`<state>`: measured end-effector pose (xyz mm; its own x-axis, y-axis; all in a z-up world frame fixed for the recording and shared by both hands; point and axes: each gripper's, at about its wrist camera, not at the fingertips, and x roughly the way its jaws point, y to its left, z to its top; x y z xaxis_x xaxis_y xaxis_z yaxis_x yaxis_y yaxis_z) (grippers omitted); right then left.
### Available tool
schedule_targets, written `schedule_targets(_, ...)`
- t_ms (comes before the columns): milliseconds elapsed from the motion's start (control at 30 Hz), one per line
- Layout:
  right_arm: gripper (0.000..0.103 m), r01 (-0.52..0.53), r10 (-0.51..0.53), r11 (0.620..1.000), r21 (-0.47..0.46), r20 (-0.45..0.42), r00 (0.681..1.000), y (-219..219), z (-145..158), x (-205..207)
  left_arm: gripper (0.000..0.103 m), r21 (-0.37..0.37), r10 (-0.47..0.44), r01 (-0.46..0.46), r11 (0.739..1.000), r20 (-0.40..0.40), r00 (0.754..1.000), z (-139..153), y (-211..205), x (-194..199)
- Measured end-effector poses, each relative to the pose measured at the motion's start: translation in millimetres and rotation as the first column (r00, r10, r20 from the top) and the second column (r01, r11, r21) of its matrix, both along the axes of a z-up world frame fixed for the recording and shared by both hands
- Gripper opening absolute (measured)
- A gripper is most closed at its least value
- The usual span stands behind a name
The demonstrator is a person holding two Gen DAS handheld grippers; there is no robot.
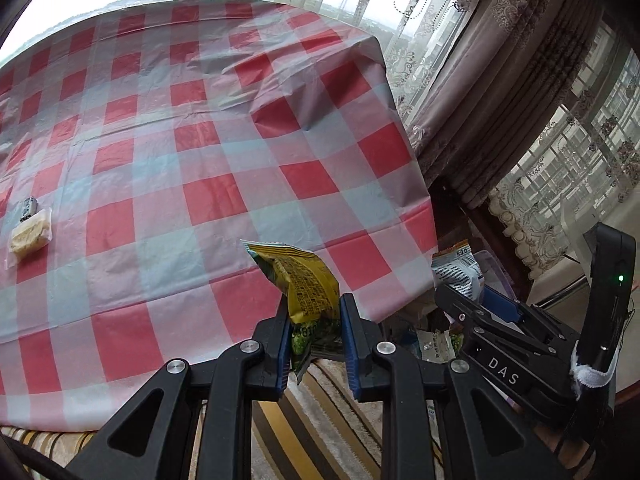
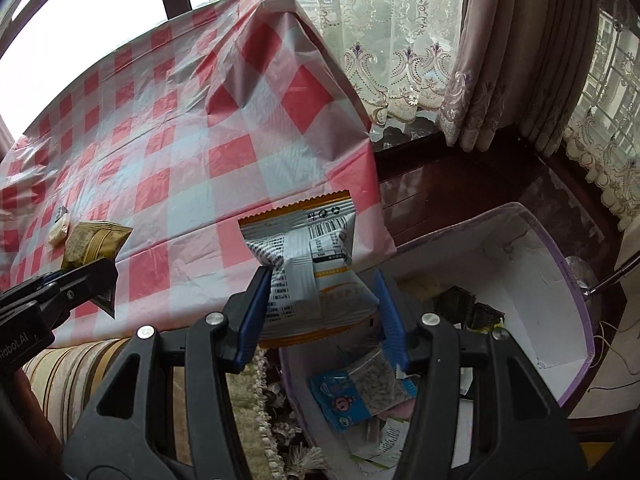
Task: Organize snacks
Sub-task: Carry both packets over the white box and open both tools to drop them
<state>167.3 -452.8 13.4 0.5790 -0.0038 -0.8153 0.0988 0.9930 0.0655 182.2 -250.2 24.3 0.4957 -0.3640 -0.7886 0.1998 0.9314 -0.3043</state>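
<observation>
1. Left claw (image 1: 314, 344) pinches a yellow-green snack packet (image 1: 302, 284) at the near edge of the desk (image 1: 200, 140).
2. Right claw (image 2: 320, 312) pinches a white-orange snack packet (image 2: 308, 264) above the white box (image 2: 540, 280), which contains other packets.

The worktop (image 1: 224, 148) is covered by a red-and-white checked plastic cloth (image 2: 208, 148), which is creased and is seen draped over the near edge. Under that edge a striped fabric in beige, brown and yellow (image 1: 316, 412) is seen, edged by a cream tasselled fringe (image 2: 260, 432). Behind the worktop, lace sheers (image 2: 384, 80) with embroidered motifs are hung across the windows, and heavier mauve curtains (image 2: 492, 80) are gathered at the corner. A dark wooden sill (image 2: 440, 168) is visible beneath them.
</observation>
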Motion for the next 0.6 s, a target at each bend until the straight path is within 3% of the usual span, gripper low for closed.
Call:
schedule_targets(367,0.056,0.151,-0.151,0.989,-0.001,-0.025,0.988,-82.0,-12.8,-26.4,0.023,-0.02,-0.21,0.209,0.978,-0.082,0.974,-13.3,-77.5,-14.4)
schedule_targets(600,0.056,0.208,-0.208,0.978,0.0,-0.066,0.976,-112.5,-26.8,-40.6,0.023,-0.002,-0.286,0.288,0.958,-0.117,0.951,-21.0,-109.1,-21.5)
